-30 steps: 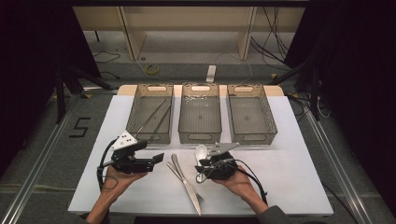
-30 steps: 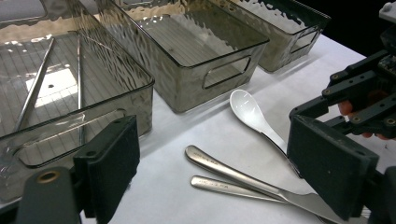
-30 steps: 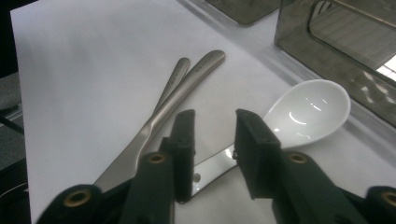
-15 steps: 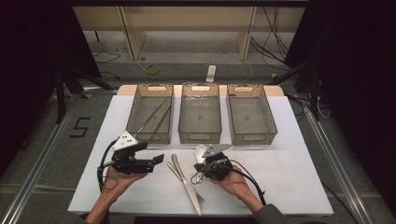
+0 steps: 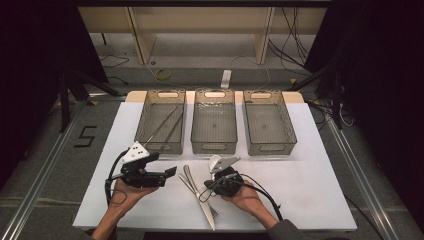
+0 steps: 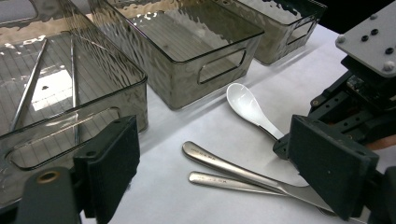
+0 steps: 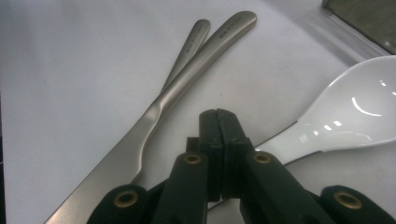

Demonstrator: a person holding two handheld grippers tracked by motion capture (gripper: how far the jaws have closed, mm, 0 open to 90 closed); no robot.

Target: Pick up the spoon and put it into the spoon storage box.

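- Right gripper (image 7: 217, 122) is pinching its black jaws together on the white ceramic spoon's (image 7: 345, 121) handle, on the white table (image 5: 310, 170).
- Left gripper (image 5: 170, 172) is hovering with jaws wide apart, beside two long silver metal utensils (image 6: 233, 170).
- Three smoky clear plastic bins (image 5: 215, 145) are sitting behind.

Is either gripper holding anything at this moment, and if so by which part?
The right gripper is shut on the white spoon, pinching its handle end, bowl pointing away. The left gripper is open and holds nothing.
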